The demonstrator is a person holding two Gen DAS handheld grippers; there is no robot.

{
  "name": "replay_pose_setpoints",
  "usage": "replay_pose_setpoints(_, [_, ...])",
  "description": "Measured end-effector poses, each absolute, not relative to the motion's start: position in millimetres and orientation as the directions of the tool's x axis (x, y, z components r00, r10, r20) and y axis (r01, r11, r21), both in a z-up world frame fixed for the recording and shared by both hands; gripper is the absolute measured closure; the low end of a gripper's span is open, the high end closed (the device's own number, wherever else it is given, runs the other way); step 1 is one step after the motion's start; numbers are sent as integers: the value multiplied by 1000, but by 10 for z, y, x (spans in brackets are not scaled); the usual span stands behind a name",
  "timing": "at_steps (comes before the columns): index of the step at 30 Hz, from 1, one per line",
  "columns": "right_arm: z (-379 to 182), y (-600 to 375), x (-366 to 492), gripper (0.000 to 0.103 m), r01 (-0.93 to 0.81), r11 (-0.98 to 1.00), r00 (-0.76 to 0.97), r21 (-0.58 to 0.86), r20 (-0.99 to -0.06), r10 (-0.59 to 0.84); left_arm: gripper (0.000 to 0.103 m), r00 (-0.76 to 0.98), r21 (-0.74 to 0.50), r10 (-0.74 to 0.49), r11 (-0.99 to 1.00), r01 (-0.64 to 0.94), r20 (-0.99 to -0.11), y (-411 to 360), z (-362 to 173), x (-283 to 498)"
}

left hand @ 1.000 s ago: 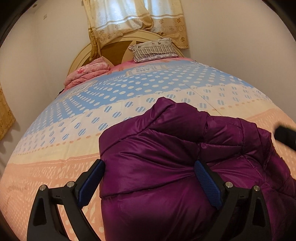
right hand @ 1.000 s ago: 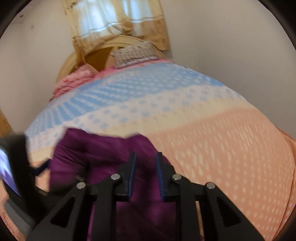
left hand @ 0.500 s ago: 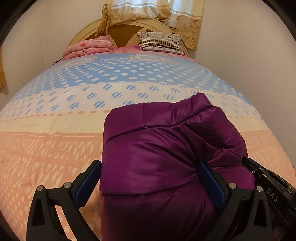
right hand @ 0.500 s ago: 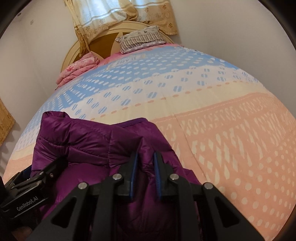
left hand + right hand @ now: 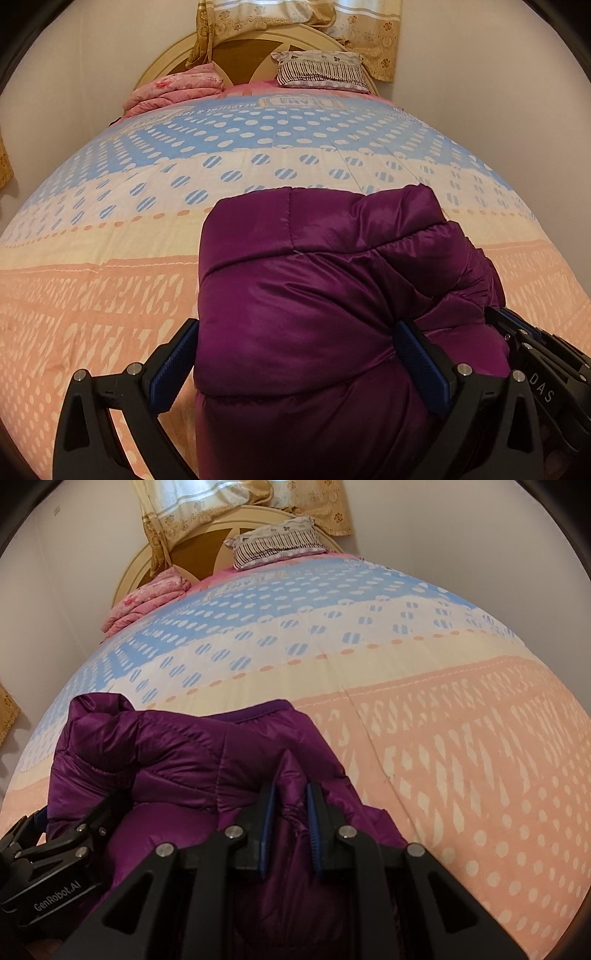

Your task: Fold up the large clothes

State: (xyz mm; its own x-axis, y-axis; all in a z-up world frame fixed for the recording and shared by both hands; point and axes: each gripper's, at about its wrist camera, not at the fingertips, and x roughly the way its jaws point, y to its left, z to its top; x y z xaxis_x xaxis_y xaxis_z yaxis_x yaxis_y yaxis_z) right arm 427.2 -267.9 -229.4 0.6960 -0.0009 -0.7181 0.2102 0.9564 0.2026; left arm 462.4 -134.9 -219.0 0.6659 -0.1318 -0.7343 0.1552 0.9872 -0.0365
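Observation:
A purple puffer jacket (image 5: 332, 288) lies bunched on the bed near its foot; it also shows in the right wrist view (image 5: 177, 760). My left gripper (image 5: 295, 354) is wide open, with the jacket's bulk between its blue pads. My right gripper (image 5: 288, 812) is shut on a fold of the jacket at its right side. The right gripper's body shows at the lower right of the left wrist view (image 5: 539, 369). The left gripper shows at the lower left of the right wrist view (image 5: 55, 853).
The bed has a quilt (image 5: 110, 258) with blue dotted, cream and peach bands. A folded pink blanket (image 5: 173, 88) and a striped pillow (image 5: 321, 70) lie by the round headboard (image 5: 243, 48). Walls stand close on both sides.
Both grippers have swung the jacket to face the headboard squarely. The right gripper stays shut on the fold. The left gripper stays open around the jacket.

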Motion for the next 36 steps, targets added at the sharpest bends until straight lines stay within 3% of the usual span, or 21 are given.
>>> replay_pose_setpoints(36, [-2354,-2630,4341,84,220,965,660,140,-750,-42,1,642,8,-98,987,161,-760,-1420,-2282,4689])
